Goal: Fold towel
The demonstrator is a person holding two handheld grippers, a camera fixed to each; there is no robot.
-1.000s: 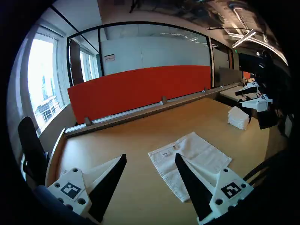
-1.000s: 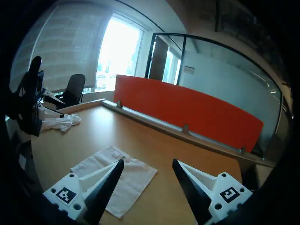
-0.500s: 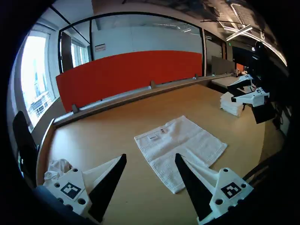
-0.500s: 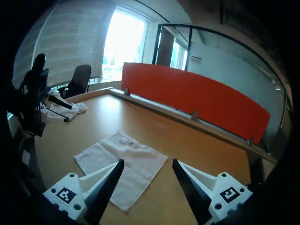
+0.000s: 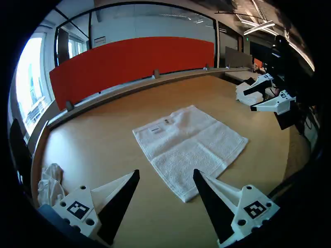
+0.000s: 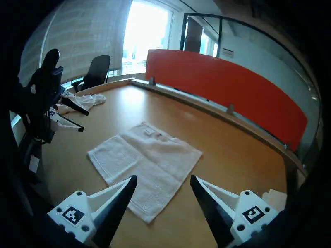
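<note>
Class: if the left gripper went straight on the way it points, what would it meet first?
Most likely the towel, flat on the table: the open left gripper tilts down toward it. Depth is unclear, so it might touch bare table just short of the towel's near edge.

Daylight floods in from the window (image 6: 145, 37), which is blown out to white in the right gripper view, and a pale sheen lies on the bench (image 6: 136, 97) just below it. In the left gripper view the window (image 5: 29, 91) at the left edge is likewise overexposed, while the far right side sits in deep shade, lit by a thin ceiling light strip (image 5: 256, 28). The towel (image 5: 188, 142) is evenly lit, its weave crisp, with almost no shadow around it. Both views are sharp at the centre. Fisheye distortion bows the orange partition (image 5: 132, 58) and the bench edge, and detail softens toward the rim.
</note>
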